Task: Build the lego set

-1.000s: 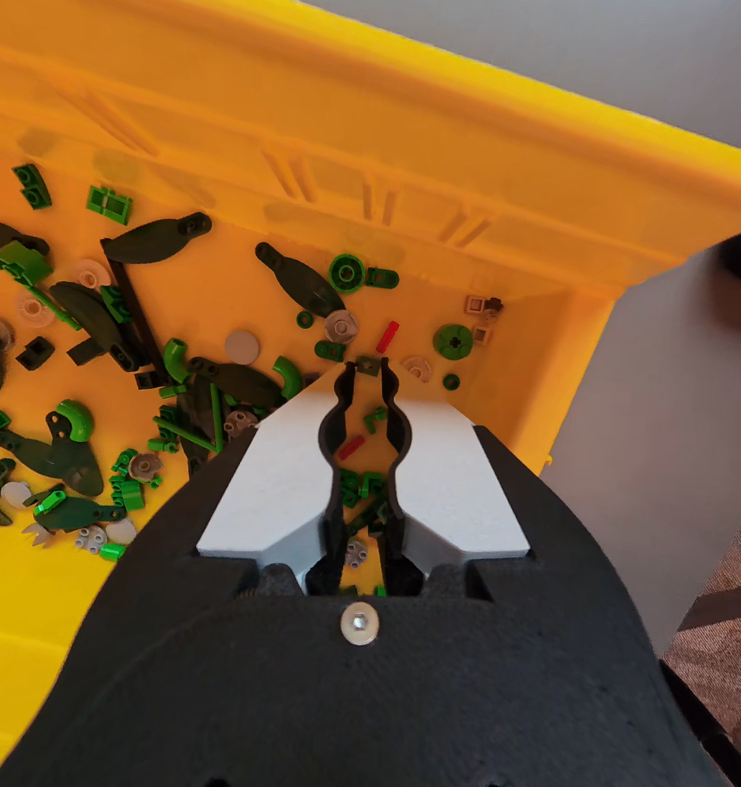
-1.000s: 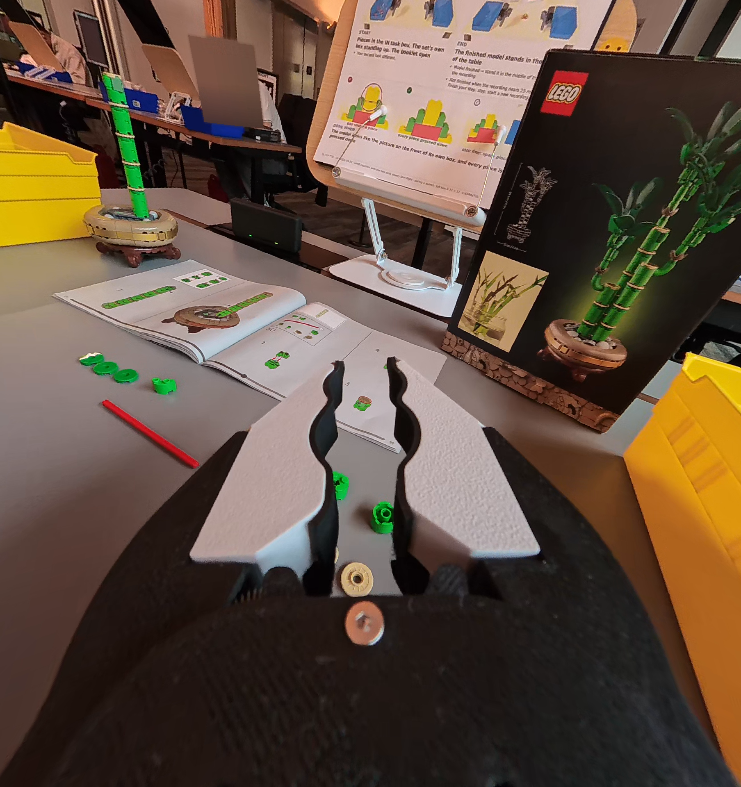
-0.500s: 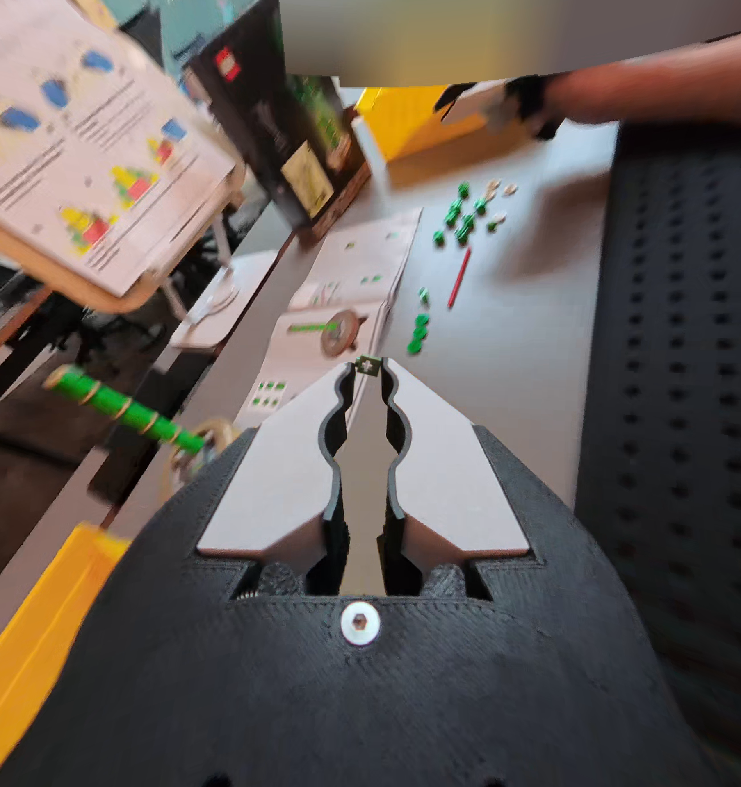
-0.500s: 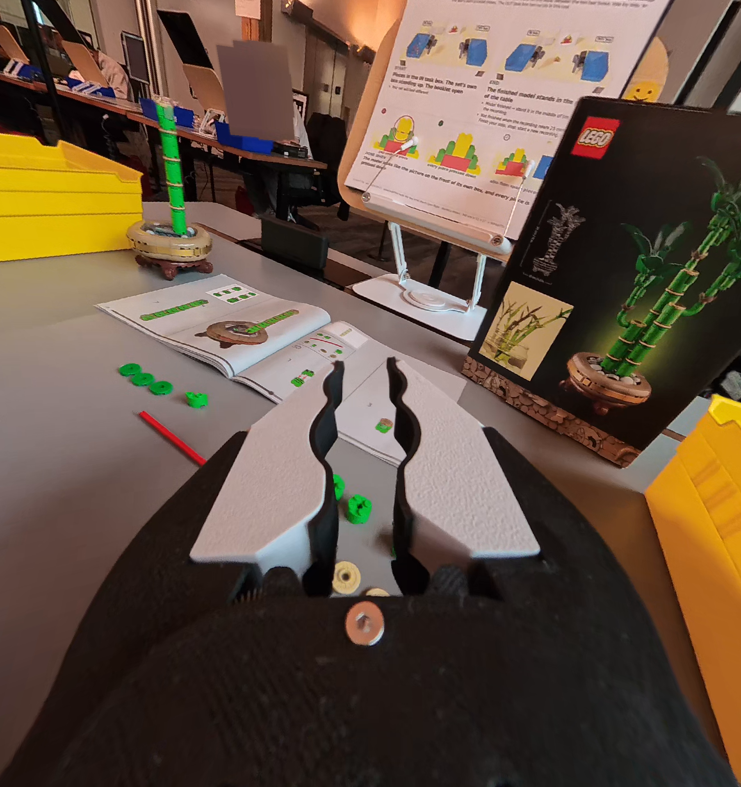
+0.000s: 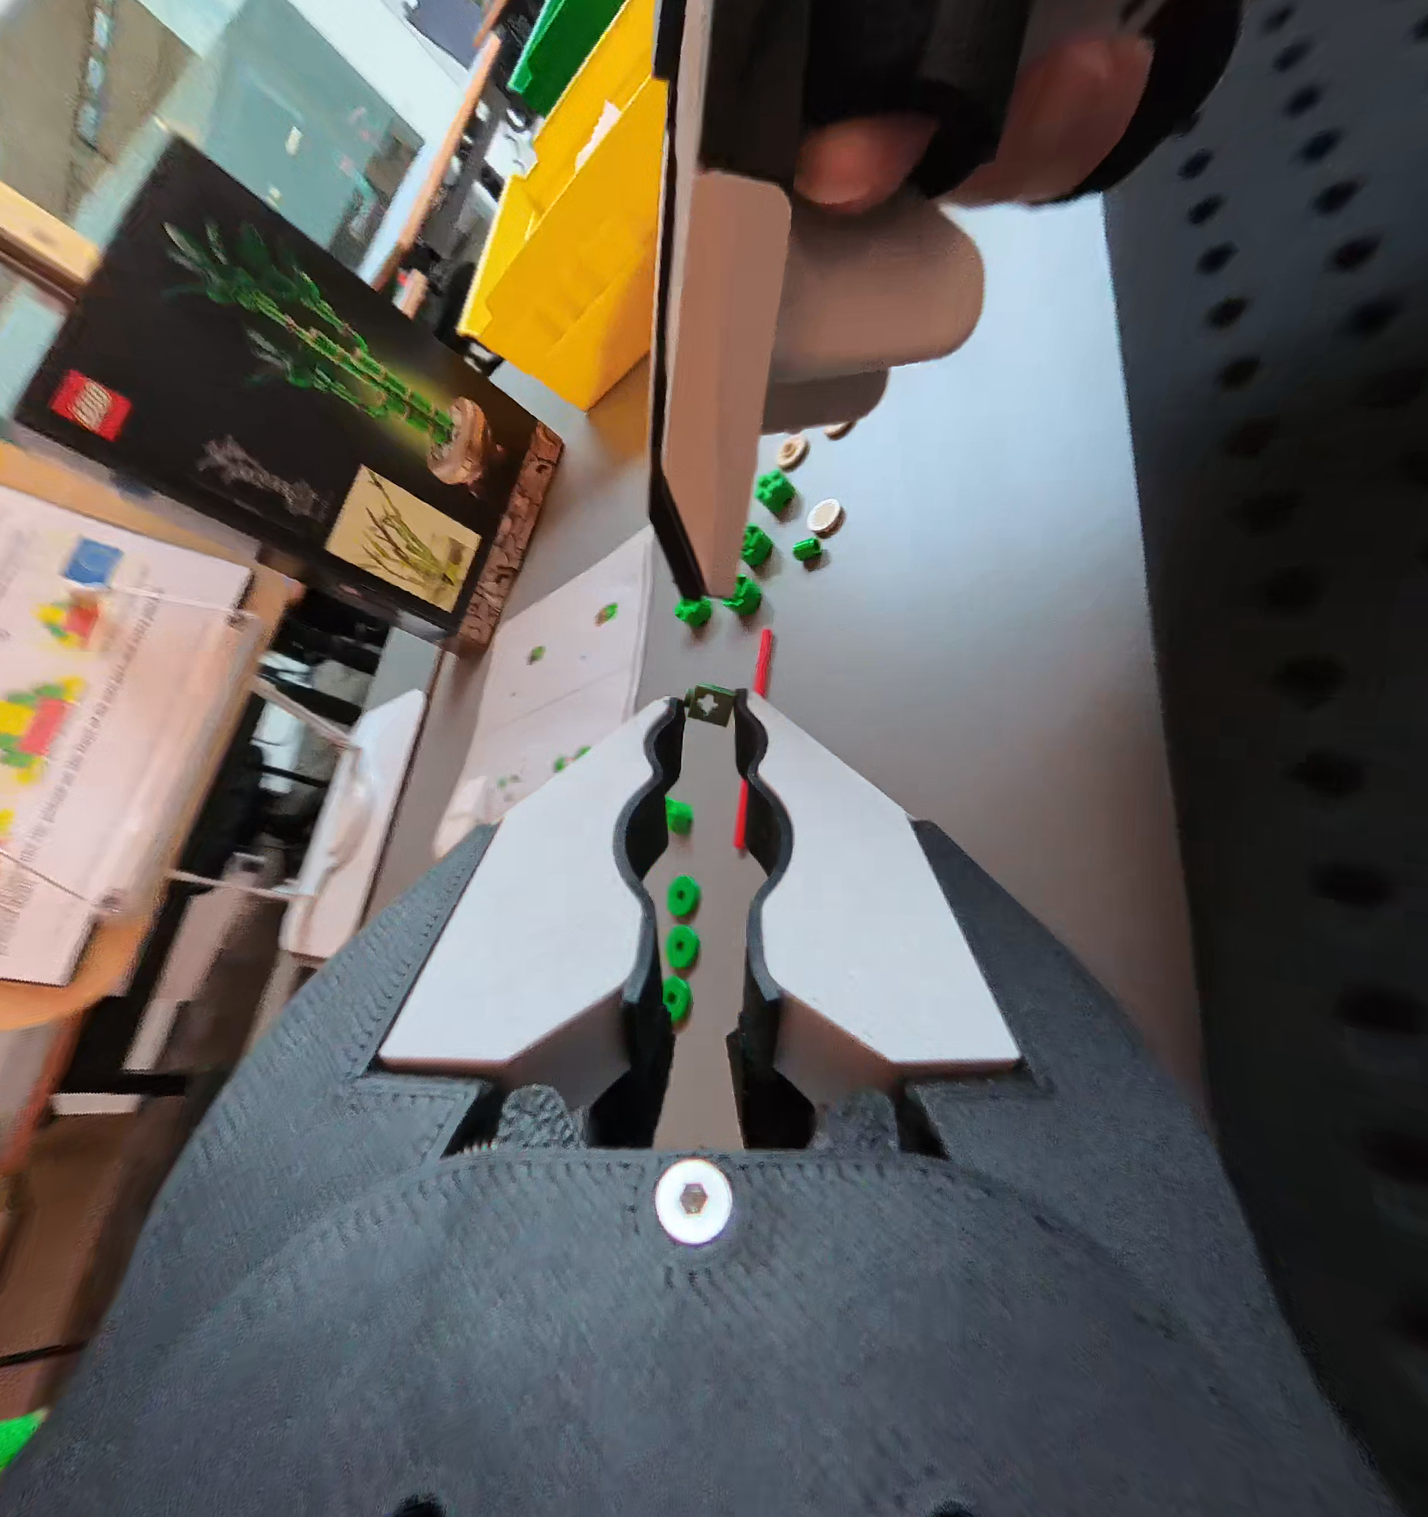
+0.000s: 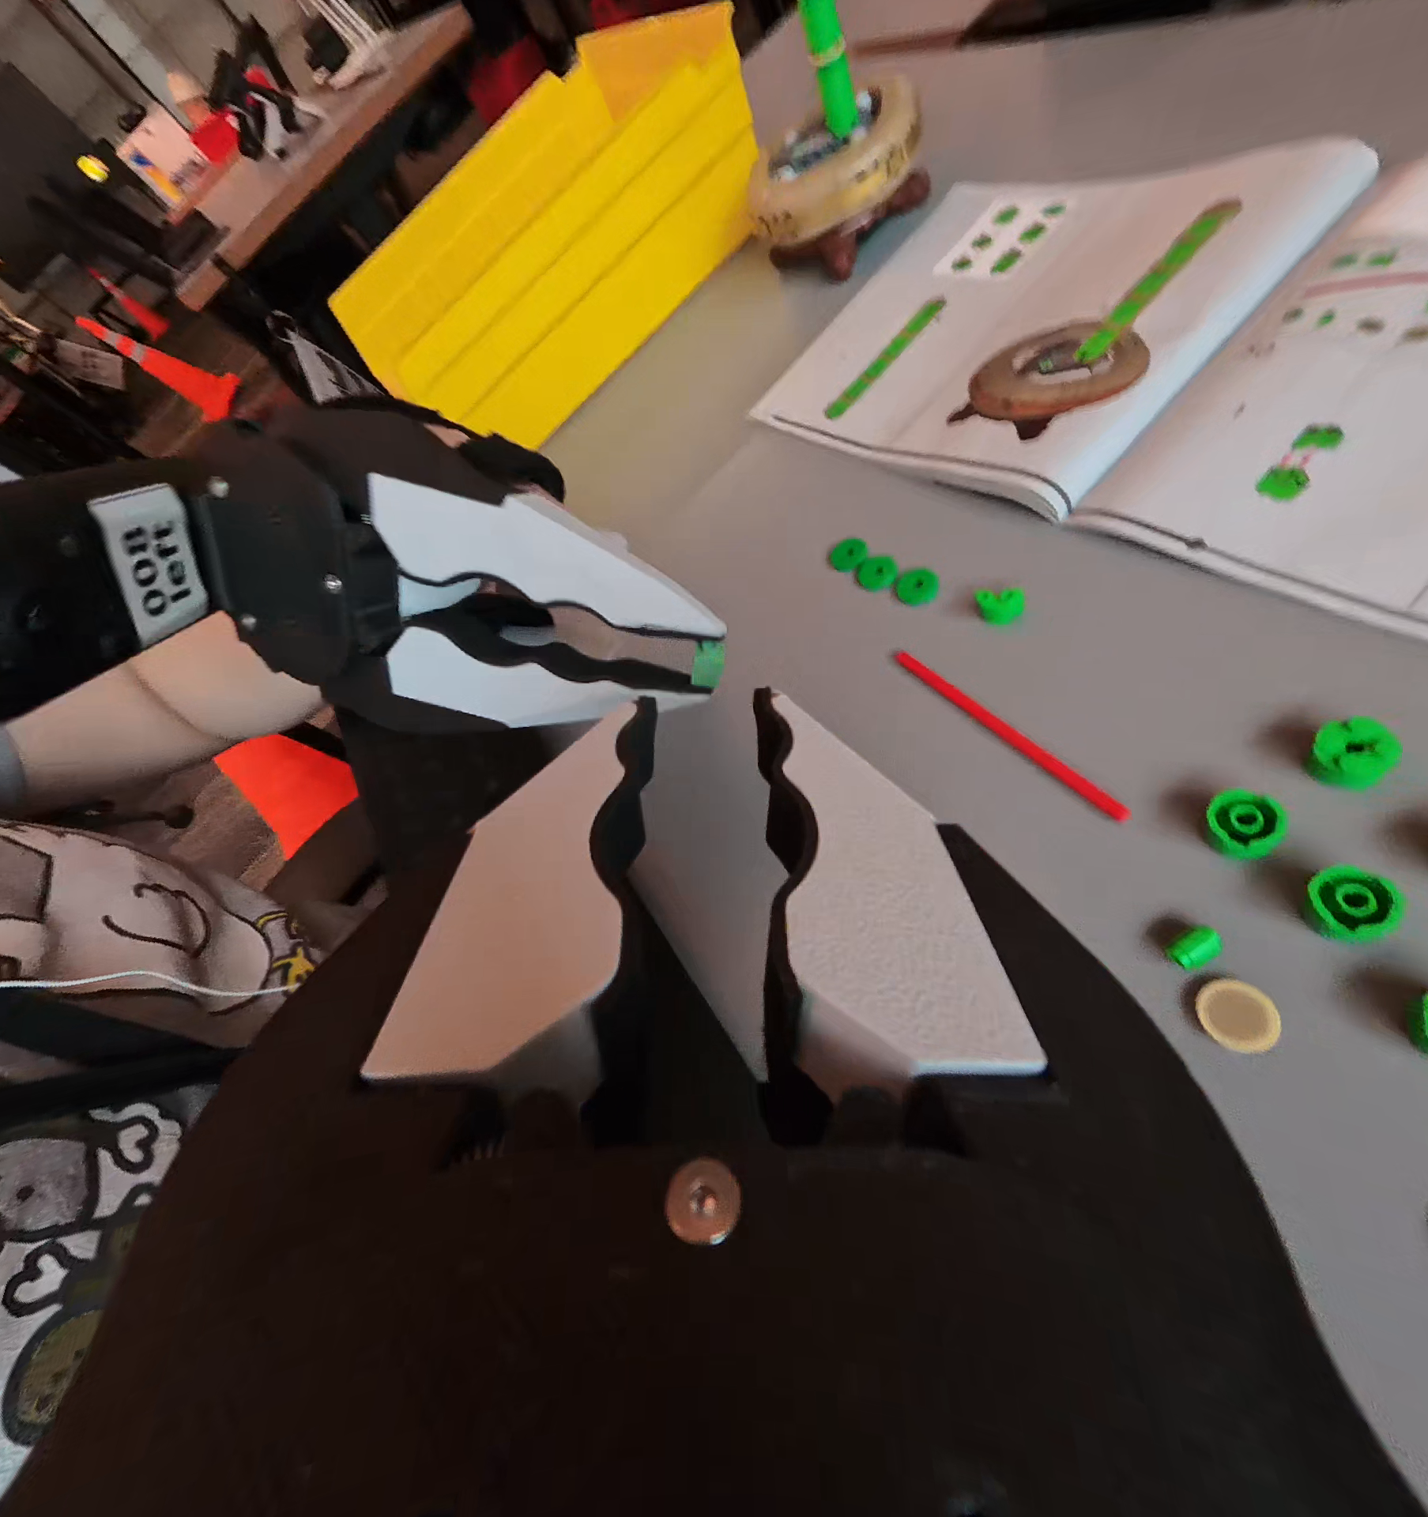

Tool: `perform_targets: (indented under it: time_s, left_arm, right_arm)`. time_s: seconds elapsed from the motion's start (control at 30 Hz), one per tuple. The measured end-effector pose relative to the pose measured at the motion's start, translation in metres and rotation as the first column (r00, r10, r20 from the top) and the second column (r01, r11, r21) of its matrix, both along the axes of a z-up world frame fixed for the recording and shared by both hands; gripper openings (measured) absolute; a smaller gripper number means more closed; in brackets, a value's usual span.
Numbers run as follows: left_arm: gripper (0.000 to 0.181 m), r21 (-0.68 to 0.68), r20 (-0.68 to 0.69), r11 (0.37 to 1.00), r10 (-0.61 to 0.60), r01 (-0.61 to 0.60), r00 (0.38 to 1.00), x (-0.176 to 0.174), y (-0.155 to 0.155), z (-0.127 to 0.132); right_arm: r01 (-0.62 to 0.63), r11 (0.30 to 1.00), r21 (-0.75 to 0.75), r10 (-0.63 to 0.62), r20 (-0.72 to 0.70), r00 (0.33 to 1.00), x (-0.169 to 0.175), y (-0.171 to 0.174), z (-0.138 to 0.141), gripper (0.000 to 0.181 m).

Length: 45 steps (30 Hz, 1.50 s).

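My left gripper [image 5: 711, 708] is shut on a small dark green square piece [image 5: 712, 706] at its fingertips, held above the grey table. It also shows in the right wrist view [image 6: 706, 663], with the green piece [image 6: 709, 663] just left of my right gripper's tips. My right gripper [image 6: 702, 712] is open and empty; it also shows in the left wrist view [image 5: 698, 587], pointing down over loose green pieces. A red rod [image 6: 1012, 736], three green discs [image 6: 883, 568] and several green round pieces [image 6: 1246, 823] lie on the table. The partly built bamboo model [image 6: 837, 156] stands at the back.
An open instruction booklet [image 6: 1104, 345] lies at the back right. Yellow bins [image 6: 562, 271] stand behind the left gripper. The set's black box [image 5: 283, 410] and more yellow bins [image 5: 579, 263] stand at the table's far side. A tan round tile [image 6: 1237, 1015] lies near my right gripper. Both grippers' tips are close together, under 4 cm apart. The right tips stand about 10 centimetres off the red rod [image 6: 1012, 736]. My left gripper's tips are some 30 centimetres from the partly built bamboo model [image 6: 837, 156].
My left gripper carried the green piece out of the yellow bin and over to the table. My right gripper swung left and tilted down, and the two grippers' tips now nearly meet.
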<state>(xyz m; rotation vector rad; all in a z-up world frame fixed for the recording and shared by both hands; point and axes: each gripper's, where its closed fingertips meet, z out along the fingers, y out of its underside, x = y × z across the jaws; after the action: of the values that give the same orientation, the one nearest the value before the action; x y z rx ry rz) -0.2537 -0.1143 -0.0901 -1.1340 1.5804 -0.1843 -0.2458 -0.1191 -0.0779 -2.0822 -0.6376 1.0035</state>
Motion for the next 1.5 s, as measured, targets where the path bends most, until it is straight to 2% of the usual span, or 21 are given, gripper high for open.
perform_targets:
  time_s: [0.03,0.1,0.37,0.67,0.77,0.9,0.93,0.97,1.07,1.1,1.17,1.2,1.27,1.4,1.5]
  left_arm:
    - [0.011,0.053,-0.009,0.999,0.002,-0.001,1.000,0.004,0.002,0.000]
    - [0.011,0.115,-0.024,0.993,-0.013,0.016,1.000,0.011,0.002,-0.002]
    - [0.011,0.164,-0.051,0.986,-0.020,0.028,0.998,0.023,0.006,-0.016]
    - [0.011,0.155,-0.057,0.987,-0.027,0.036,0.998,0.022,0.003,-0.019]
    - [0.011,0.162,-0.067,0.986,-0.041,0.051,0.997,0.020,0.001,-0.021]
    - [0.011,0.148,-0.089,0.986,-0.064,0.077,0.994,0.019,-0.003,-0.027]
    - [0.013,0.121,-0.090,0.990,-0.068,0.078,0.994,0.018,-0.004,-0.031]
    - [0.022,0.080,-0.088,0.994,-0.067,0.074,0.994,0.018,-0.004,-0.034]
    - [0.051,-0.053,-0.080,0.998,-0.043,0.039,0.996,0.015,-0.003,-0.042]
    - [0.055,-0.090,-0.065,0.995,-0.037,0.031,0.997,0.013,-0.003,-0.041]
    - [0.052,-0.161,-0.009,0.987,-0.032,0.030,0.999,0.009,-0.002,-0.034]
    - [0.050,-0.197,0.022,0.980,-0.027,0.030,0.999,0.007,-0.001,-0.029]
    - [0.047,-0.262,0.075,0.964,-0.015,0.034,0.997,0.005,0.002,-0.020]
    - [0.044,-0.349,0.130,0.936,0.000,0.046,0.992,0.001,0.006,-0.013]
    - [0.043,-0.360,0.126,0.932,0.001,0.045,0.992,-0.001,0.006,-0.016]
  right_arm:
    - [0.016,1.000,-0.017,-0.015,0.025,1.000,0.005,0.000,-0.005,0.023]
    - [0.023,0.998,-0.051,-0.021,0.032,0.999,0.011,0.000,-0.010,0.018]
    - [0.021,0.995,-0.098,-0.020,0.008,1.000,0.021,0.003,-0.008,0.017]
    - [-0.035,0.990,-0.140,0.042,0.044,0.998,0.004,0.007,-0.027,0.016]
    - [-0.043,0.988,-0.151,0.053,0.069,0.996,0.002,0.006,-0.033,0.008]
    - [-0.070,0.987,-0.148,0.087,0.112,0.990,0.001,0.003,-0.040,0.007]
    - [-0.070,0.988,-0.141,0.087,0.123,0.989,0.003,0.004,-0.042,0.007]
    - [-0.064,0.989,-0.131,0.081,0.134,0.988,0.006,0.005,-0.044,0.007]
    - [-0.007,0.998,-0.057,0.021,0.246,0.969,0.041,0.014,-0.052,0.007]
    - [0.021,1.000,0.004,-0.022,0.296,0.955,0.061,0.020,-0.054,0.007]
    - [0.071,0.987,0.142,-0.120,0.370,0.921,0.105,0.036,-0.053,0.007]
    - [0.138,0.972,0.191,-0.206,0.401,0.893,0.133,0.047,-0.053,0.007]
    - [0.247,0.943,0.221,-0.322,0.432,0.842,0.178,0.060,-0.054,0.007]
    - [0.417,0.888,0.197,-0.460,0.414,0.785,0.220,0.085,-0.057,0.007]
    - [0.444,0.883,0.154,-0.461,0.464,0.757,0.233,0.099,-0.075,0.008]
